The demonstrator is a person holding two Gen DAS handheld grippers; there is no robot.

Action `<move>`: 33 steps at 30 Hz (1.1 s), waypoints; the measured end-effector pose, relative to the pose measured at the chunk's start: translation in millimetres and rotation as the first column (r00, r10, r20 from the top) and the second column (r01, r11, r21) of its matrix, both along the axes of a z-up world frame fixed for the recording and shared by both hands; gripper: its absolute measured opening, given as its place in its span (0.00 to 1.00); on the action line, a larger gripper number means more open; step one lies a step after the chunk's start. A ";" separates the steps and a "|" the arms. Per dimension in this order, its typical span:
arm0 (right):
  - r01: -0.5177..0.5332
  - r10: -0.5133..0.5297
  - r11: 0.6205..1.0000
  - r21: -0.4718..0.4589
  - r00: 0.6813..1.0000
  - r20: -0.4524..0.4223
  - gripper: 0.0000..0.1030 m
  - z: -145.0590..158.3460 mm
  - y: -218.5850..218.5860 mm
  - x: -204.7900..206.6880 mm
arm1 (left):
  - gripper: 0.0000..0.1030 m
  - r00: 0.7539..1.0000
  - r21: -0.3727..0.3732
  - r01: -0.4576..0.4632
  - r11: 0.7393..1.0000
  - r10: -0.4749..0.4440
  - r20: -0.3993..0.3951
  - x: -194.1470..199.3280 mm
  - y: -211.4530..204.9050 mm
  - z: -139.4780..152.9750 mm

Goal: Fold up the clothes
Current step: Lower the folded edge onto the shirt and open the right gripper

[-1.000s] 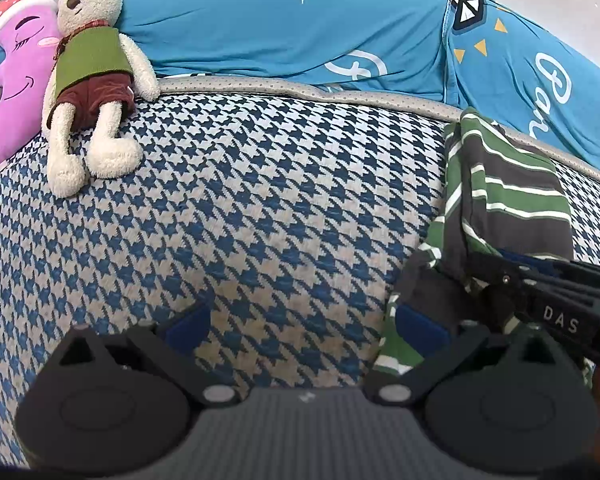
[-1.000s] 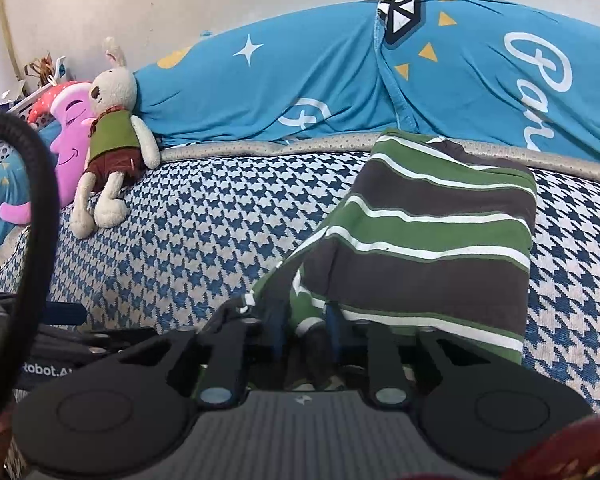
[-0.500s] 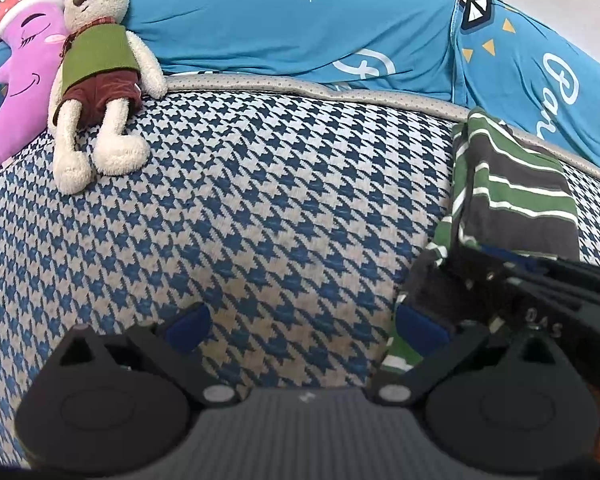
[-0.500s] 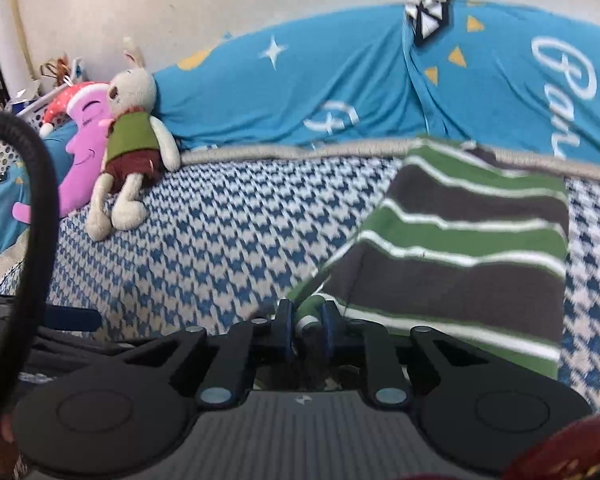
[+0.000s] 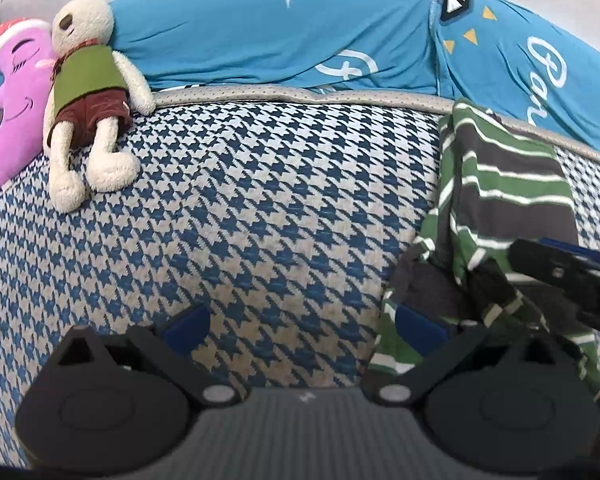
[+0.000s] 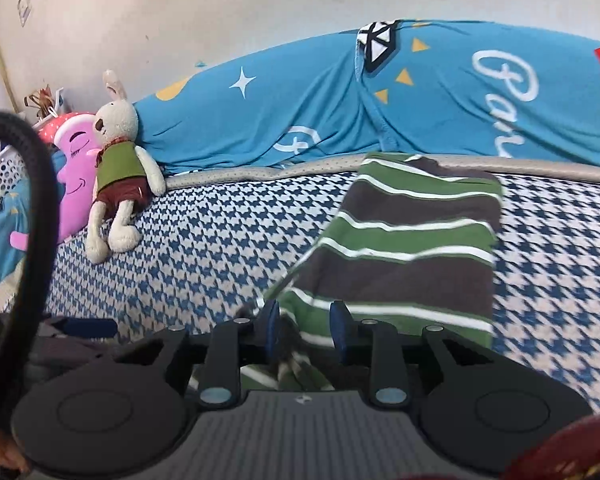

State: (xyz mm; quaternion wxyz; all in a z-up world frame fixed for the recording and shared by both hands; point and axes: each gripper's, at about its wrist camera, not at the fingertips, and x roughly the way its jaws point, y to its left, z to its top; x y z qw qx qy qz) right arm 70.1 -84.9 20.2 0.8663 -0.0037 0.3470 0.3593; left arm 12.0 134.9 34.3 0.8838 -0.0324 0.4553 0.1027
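The shirt (image 6: 412, 248) lies folded on the bed (image 5: 260, 200), right of the rabbit (image 5: 88, 96). My right gripper (image 6: 304, 330) gapes around its limp hem; my left gripper (image 5: 300, 320) is wide, empty. Soft, light: pinch corners.

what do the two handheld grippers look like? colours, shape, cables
Both match: matte black bodies, a ribbed grey centre plate flanked by two round black discs, silver pivot pins, angled black linkage arms ending in blue finger pads. Left gripper; right gripper. A thick black cable loops past the right wrist camera.
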 end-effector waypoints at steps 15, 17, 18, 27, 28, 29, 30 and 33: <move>0.035 -0.037 0.998 -0.052 0.999 -0.037 0.35 -5.9 -37.5 -52.9 | 1.00 0.999 0.043 0.040 0.998 -0.039 -0.021 -27.4 -11.9 -6.4; 0.041 -0.044 0.998 -0.053 0.998 -0.042 0.35 -6.4 -41.7 -57.7 | 1.00 0.999 0.040 0.035 0.999 -0.035 -0.021 -32.0 -12.8 -7.0; 0.045 -0.048 0.997 -0.055 0.998 -0.045 0.36 -6.6 -43.3 -60.2 | 1.00 0.999 0.036 0.033 0.999 -0.032 -0.022 -34.4 -13.2 -7.5; 0.068 -0.072 0.995 -0.069 0.996 -0.054 0.39 -8.4 -54.2 -78.9 | 1.00 0.998 0.041 0.056 0.998 -0.055 -0.031 -58.3 -29.3 -16.6; 0.070 -0.074 0.995 -0.070 0.996 -0.055 0.39 -8.8 -55.5 -80.4 | 1.00 0.998 0.045 0.059 0.997 -0.057 -0.031 -60.9 -30.9 -17.4; 0.072 -0.076 0.995 -0.071 0.995 -0.057 0.39 -9.2 -56.8 -82.0 | 1.00 0.998 0.046 0.060 0.997 -0.059 -0.033 -63.2 -31.9 -18.3; 0.074 -0.078 0.995 -0.073 0.995 -0.058 0.39 -9.6 -57.7 -83.4 | 1.00 0.998 0.046 0.061 0.997 -0.059 -0.034 -65.3 -32.7 -19.3; 0.078 -0.082 0.994 -0.077 0.995 -0.063 0.39 -10.7 -60.6 -87.9 | 1.00 0.998 0.039 0.055 0.998 -0.054 -0.025 -71.9 -32.5 -21.9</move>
